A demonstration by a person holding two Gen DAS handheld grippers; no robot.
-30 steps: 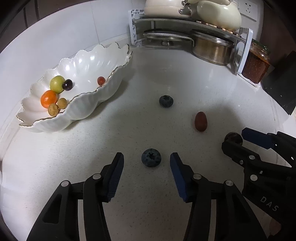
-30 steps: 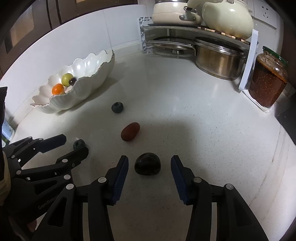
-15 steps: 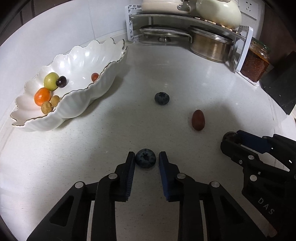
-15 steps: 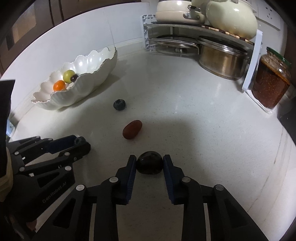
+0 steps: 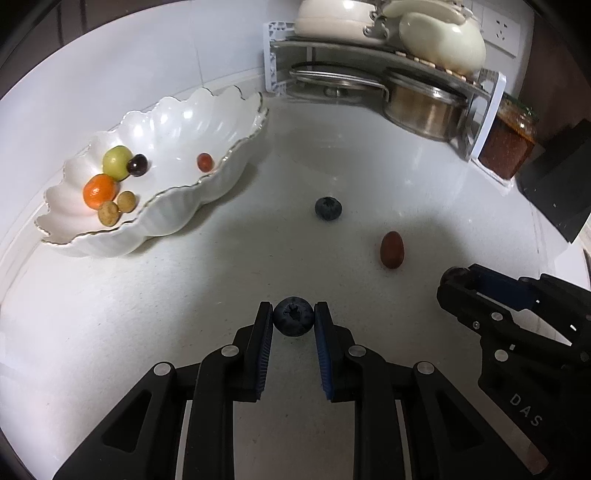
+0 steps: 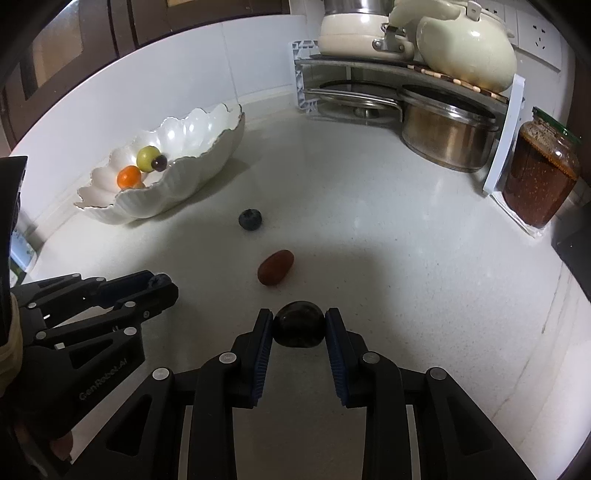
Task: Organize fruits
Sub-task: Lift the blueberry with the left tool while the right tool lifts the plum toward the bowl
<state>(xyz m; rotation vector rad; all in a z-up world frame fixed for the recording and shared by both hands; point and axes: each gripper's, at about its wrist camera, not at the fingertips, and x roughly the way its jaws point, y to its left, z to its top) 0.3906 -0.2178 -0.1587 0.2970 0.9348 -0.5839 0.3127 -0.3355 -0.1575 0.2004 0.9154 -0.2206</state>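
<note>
Pads of the left tool (image 5: 293,317) pinch a blueberry (image 5: 293,316) on the white surface (image 5: 184,314); the right tool (image 6: 299,325) pinches a dark fruit (image 6: 299,329), perhaps a plum.

**White kitchen corner under soft light**

A pale speckled tabletop (image 6: 388,206) meets white wall tiles (image 6: 155,74). Ahead of the claw, a corner rack (image 6: 388,66) carries cream pots over a steel pot (image 6: 447,136). A wall socket (image 6: 539,33) sits ahead and to the right, dark cabinets (image 6: 92,29) ahead and to the left.
</note>
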